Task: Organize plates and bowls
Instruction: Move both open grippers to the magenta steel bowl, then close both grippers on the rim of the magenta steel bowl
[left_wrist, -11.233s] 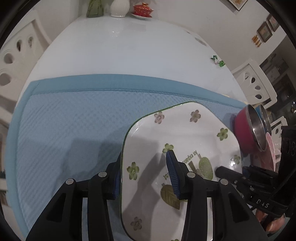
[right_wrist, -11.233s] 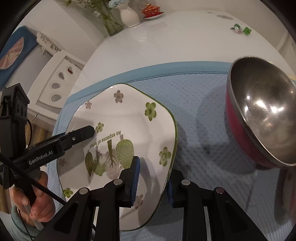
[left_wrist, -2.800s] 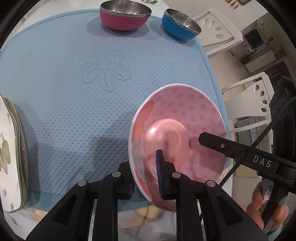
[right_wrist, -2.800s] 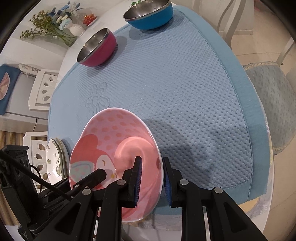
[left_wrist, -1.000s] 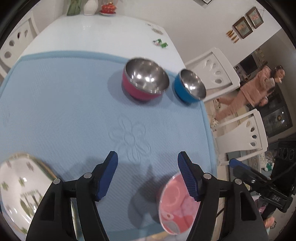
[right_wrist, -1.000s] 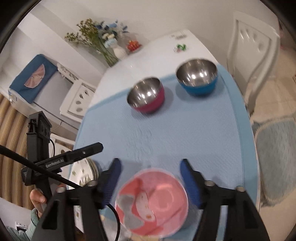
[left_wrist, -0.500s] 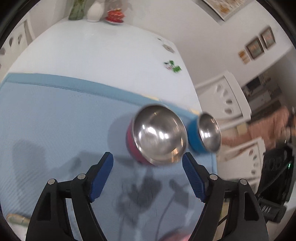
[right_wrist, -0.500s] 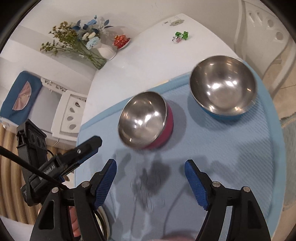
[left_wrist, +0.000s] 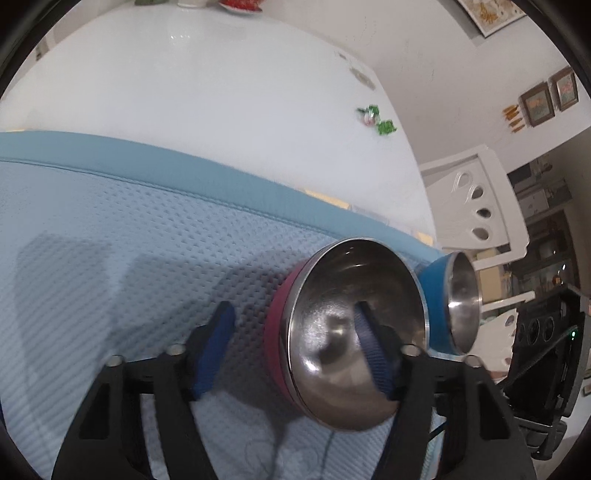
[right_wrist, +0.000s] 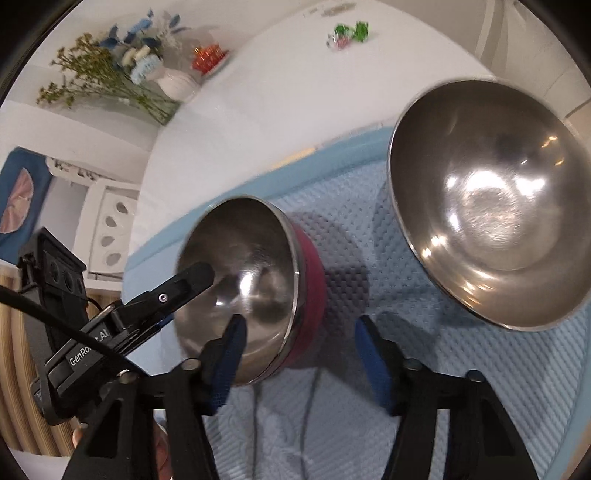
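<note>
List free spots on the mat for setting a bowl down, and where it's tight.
Free: blue mat left of the red bowl, up to its far border. Bare white table beyond. Crowded: right side, where the red bowl and blue bowl sit nearly touching, both grippers closing in.

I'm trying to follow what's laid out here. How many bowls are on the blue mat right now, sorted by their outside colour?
Pink bowl: 1
Blue bowl: 1
Total: 2 bowls, both with a shiny metal inside, standing side by side on the blue mat.
</note>
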